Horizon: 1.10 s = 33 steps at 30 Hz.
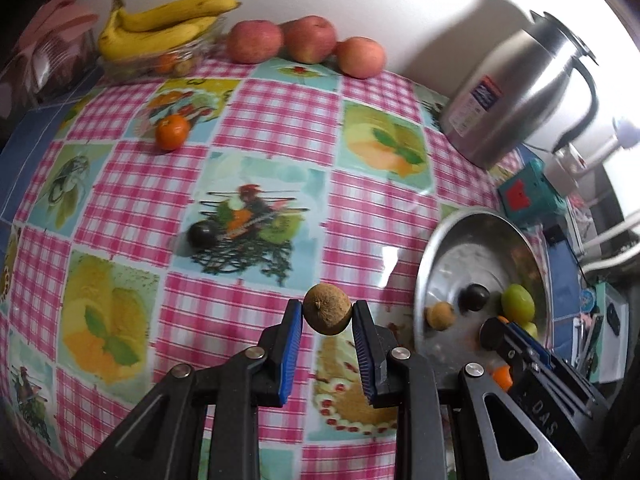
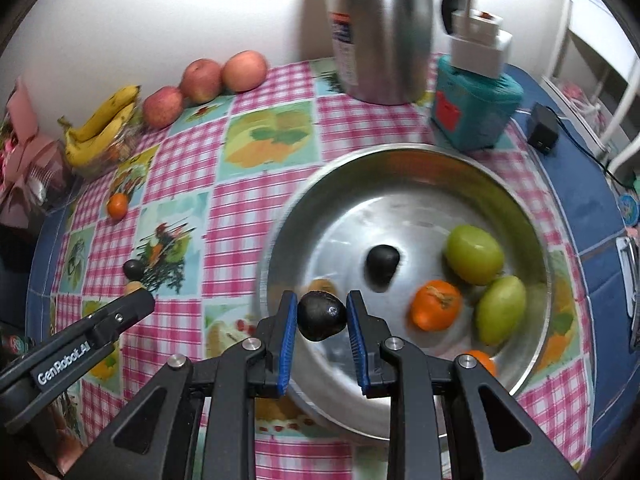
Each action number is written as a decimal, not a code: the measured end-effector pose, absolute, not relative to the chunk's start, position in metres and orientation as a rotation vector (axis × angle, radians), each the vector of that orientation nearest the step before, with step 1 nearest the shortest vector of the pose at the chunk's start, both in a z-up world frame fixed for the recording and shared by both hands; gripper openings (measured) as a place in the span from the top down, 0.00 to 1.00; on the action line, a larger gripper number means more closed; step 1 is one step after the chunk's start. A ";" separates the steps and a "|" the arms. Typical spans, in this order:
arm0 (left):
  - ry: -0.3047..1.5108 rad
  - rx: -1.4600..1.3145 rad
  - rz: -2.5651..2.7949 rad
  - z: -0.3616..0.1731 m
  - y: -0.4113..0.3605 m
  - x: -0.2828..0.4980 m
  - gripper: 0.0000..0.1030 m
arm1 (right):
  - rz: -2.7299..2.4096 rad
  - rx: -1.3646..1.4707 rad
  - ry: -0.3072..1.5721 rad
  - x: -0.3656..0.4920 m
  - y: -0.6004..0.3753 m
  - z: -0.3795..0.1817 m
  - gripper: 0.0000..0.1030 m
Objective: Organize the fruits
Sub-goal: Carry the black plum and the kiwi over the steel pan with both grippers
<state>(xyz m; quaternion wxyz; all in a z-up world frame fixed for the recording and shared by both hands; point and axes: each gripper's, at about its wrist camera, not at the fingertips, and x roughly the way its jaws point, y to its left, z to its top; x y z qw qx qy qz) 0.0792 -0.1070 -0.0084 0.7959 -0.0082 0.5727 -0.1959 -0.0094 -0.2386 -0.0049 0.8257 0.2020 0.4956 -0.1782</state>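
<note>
The left gripper pinches a brown fruit, the right gripper a black fruit; a loose pinch could drop either outside the bowl.

Both fisheye views are bright and bend strongly toward dark corners. The white wall is overexposed at the upper right. The steel kettle and metal bowl are smeared, probably from motion, and carry soft glare.

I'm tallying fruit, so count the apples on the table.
3, in a row along the wall: one beside the bananas, one in the middle, one nearest the steel jug. None looks hidden.
</note>
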 end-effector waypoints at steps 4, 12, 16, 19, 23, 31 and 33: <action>1.225 0.024 -0.458 -0.006 -0.126 0.068 0.73 | -0.415 0.469 1.045 -0.023 -0.259 -0.004 0.75; 1.210 0.095 -0.532 -0.002 -0.159 0.048 0.73 | -0.469 0.524 1.028 -0.044 -0.287 -0.001 0.75; 1.204 0.125 -0.556 -0.001 -0.172 0.041 0.73 | -0.475 0.522 1.022 -0.050 -0.291 0.002 0.75; 1.199 0.139 -0.572 -0.001 -0.179 0.037 0.73 | -0.477 0.517 1.020 -0.053 -0.292 0.004 0.75; 1.189 0.169 -0.588 -0.002 -0.188 0.031 0.73 | -0.477 0.522 1.012 -0.057 -0.294 0.007 0.75; 1.186 0.200 -0.593 -0.007 -0.195 0.026 0.73 | -0.468 0.520 1.013 -0.058 -0.293 0.008 0.75; 1.189 0.205 -0.592 -0.011 -0.198 0.027 0.73 | -0.465 0.518 1.019 -0.057 -0.292 0.007 0.75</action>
